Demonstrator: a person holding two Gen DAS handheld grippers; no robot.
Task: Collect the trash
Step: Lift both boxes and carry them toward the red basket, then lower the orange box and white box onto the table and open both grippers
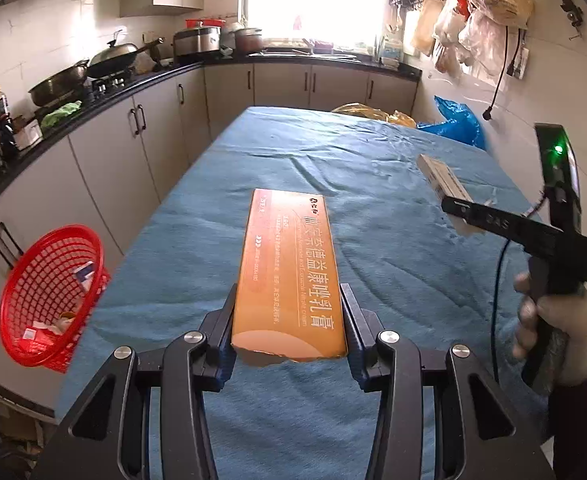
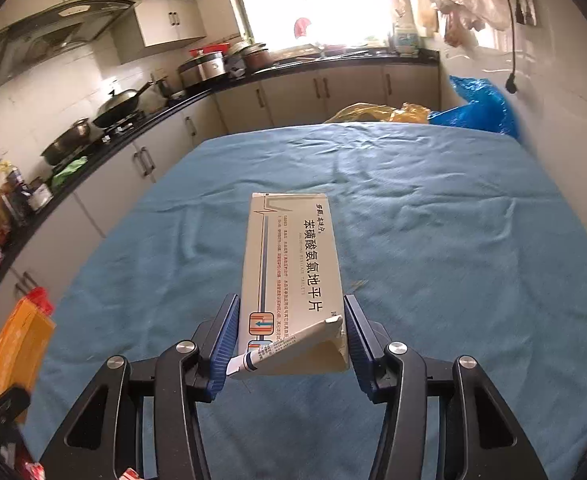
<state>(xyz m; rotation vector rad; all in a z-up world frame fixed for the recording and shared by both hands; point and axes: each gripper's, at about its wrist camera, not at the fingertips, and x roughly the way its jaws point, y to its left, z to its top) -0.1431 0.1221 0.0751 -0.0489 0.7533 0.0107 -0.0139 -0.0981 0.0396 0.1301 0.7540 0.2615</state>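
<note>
Both tongs hold a box up over the blue cloth (image 1: pixel 373 168). Left tongs (image 1: pixel 289 320) are closed tight on the near end of an orange box (image 1: pixel 289 264), which sticks out forward. Right tongs (image 2: pixel 291 332) pinch a white box (image 2: pixel 293 256) the same way, its near flap open. A red basket (image 1: pixel 51 296) with bits of trash in it sits off the table's left side. Farther back, past the cloth, lie a yellow bag (image 2: pixel 377 113) and a blue bag (image 2: pixel 477 108).

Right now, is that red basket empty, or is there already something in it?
Not empty. Through the red basket mesh, the left wrist view shows a few small packets and scraps of paper lying at the bottom.
</note>
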